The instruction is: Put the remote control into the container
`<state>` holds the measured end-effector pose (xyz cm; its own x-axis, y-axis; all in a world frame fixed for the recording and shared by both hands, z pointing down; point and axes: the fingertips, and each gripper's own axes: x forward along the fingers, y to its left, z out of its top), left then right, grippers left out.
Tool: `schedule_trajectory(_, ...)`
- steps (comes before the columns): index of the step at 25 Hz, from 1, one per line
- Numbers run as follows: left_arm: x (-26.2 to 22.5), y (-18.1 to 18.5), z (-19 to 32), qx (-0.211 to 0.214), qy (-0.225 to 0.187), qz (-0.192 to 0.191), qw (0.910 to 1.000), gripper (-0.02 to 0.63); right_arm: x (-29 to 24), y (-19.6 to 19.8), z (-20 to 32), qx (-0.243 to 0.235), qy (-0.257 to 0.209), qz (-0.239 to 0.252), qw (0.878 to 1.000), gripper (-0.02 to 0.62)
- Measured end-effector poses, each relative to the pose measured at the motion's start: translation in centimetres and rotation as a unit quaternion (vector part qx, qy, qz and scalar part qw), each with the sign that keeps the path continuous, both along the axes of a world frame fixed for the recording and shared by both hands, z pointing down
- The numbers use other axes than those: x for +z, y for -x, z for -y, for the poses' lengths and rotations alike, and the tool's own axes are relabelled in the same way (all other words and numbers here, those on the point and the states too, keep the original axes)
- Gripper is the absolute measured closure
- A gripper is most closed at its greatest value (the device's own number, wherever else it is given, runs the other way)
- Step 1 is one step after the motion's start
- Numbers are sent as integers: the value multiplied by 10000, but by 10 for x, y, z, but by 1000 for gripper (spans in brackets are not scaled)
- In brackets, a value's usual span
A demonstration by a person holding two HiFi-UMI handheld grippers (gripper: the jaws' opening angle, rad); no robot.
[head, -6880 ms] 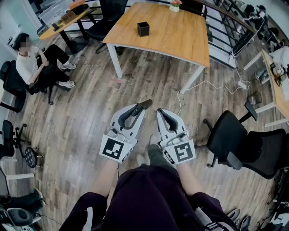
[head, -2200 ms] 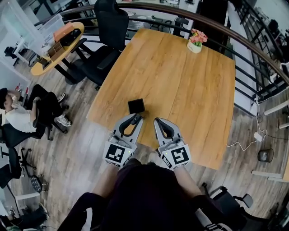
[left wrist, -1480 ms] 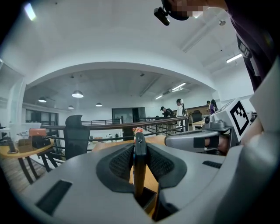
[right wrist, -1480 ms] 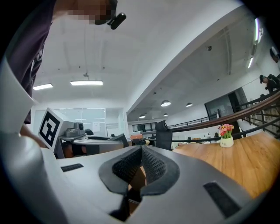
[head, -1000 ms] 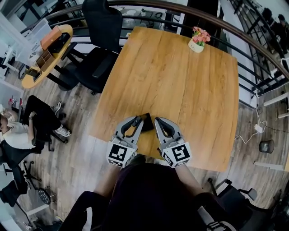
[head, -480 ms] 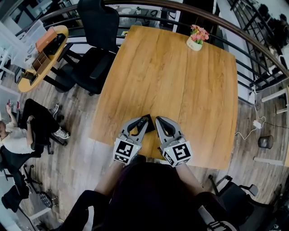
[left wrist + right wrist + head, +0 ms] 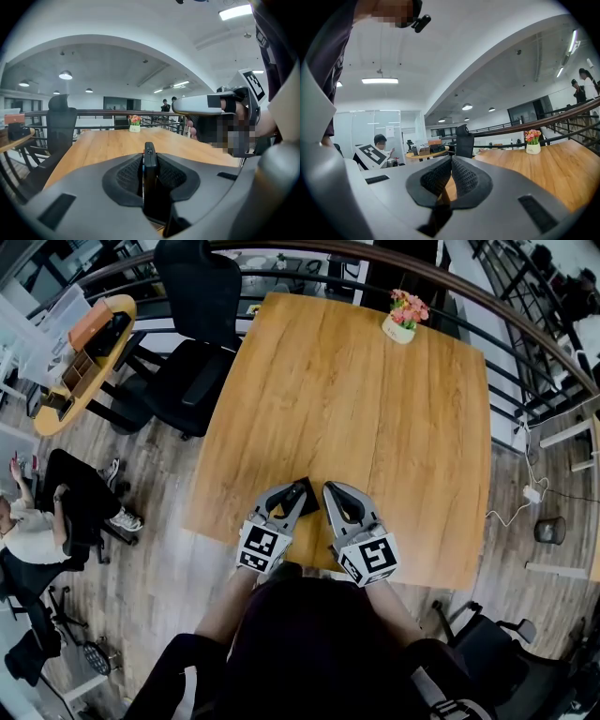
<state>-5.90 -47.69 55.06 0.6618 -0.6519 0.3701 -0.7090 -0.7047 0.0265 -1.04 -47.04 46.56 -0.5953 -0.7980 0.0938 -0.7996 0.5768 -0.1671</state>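
Fingers (image 7: 126,176) on the left gripper (image 7: 292,495) are clamping the black remote control (image 7: 149,173) edge-on, hanging right by the black container (image 7: 309,501) on the wooden table (image 7: 375,399); the right gripper (image 7: 451,176) is sitting pinched together, holding nothing.

In the head view we're seeing only a dark corner of the container (image 7: 310,501). The left gripper (image 7: 300,491) is covering the rest, so we're not telling whether its tip is hanging over or inside it. The remote control (image 7: 149,171) is blending in there too, dark on dark. In the left gripper view its lower end is sitting hidden btwn the pads. The table (image 7: 394,427) near edge is hiding under the left gripper, the right gripper (image 7: 334,491) & our body. Far left, a seated person (image 7: 28,540) is getting cut by the pic's edge. Any print on the flower pot (image 7: 399,331) is showing too small to read.
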Motion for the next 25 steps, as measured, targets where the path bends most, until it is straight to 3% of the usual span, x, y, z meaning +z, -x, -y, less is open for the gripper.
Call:
schedule_trajectory(7, -21, -2, -3, -70, -307, -133, 9994, 466, -3, -1, -6, -31, -11, 15, 10000, 577)
schedule_trajectory(16, -37, 5, 0, -263, -534, -67, 9982, 465, -5, 5, -8, -124, -33, 4, 9999, 577)
schedule_trajectory(25, -93, 6, -6, -426, -1174, -296, 9917, 471, -12, 8, -14, -229, -171, 20, 9996, 577)
